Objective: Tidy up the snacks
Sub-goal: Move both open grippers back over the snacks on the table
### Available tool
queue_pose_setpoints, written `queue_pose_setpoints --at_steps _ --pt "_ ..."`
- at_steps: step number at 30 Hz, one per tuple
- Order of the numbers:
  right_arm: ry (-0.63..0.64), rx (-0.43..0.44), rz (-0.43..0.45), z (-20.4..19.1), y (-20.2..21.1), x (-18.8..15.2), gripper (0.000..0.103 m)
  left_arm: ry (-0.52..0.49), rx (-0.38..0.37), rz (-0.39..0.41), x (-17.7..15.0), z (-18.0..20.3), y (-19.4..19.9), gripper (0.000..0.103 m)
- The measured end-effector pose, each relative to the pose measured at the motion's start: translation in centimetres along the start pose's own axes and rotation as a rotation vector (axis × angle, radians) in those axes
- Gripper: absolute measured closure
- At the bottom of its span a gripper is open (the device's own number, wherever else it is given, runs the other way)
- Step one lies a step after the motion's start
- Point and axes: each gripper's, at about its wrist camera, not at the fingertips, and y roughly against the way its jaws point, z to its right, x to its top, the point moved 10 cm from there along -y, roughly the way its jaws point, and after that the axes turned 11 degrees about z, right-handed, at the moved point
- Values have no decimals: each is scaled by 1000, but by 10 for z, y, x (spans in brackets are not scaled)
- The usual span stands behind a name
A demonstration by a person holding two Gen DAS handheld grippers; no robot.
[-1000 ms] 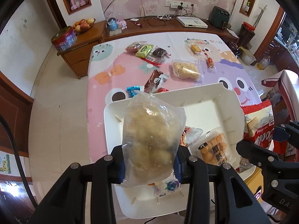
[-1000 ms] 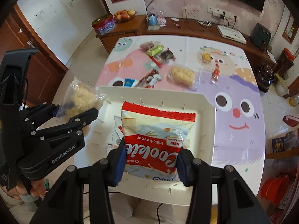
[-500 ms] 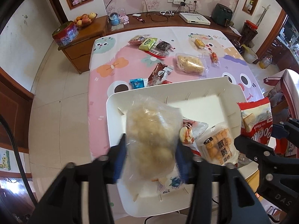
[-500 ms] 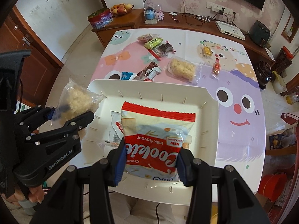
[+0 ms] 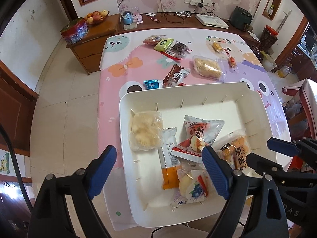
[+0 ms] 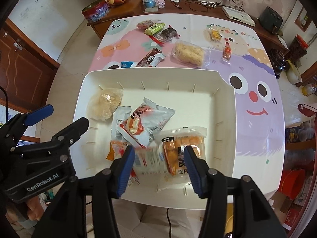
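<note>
Inside: crinkly packets, smooth white bin

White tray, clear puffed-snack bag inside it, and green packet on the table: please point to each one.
White tray [image 5: 178,93]: left wrist view, far rim.
Clear puffed-snack bag [image 5: 145,131]: left wrist view, middle of the bag.
Green packet [image 6: 154,28]: right wrist view, centre of the wrapper.

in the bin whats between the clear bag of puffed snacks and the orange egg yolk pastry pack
The tiger-print packet, lying on a white sachet, sits between them in the white bin; the left wrist view shows it.
</note>
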Motion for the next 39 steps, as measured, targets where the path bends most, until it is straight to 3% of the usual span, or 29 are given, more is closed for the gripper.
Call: queue_pose_setpoints --at_steps 27,39 --pt "0 5 8 1 5 4 51 -5 -2 -7 5 9 -9 16" --pt "42 47 79 11 4 54 47 -1 39 9 44 -7 -20 16"
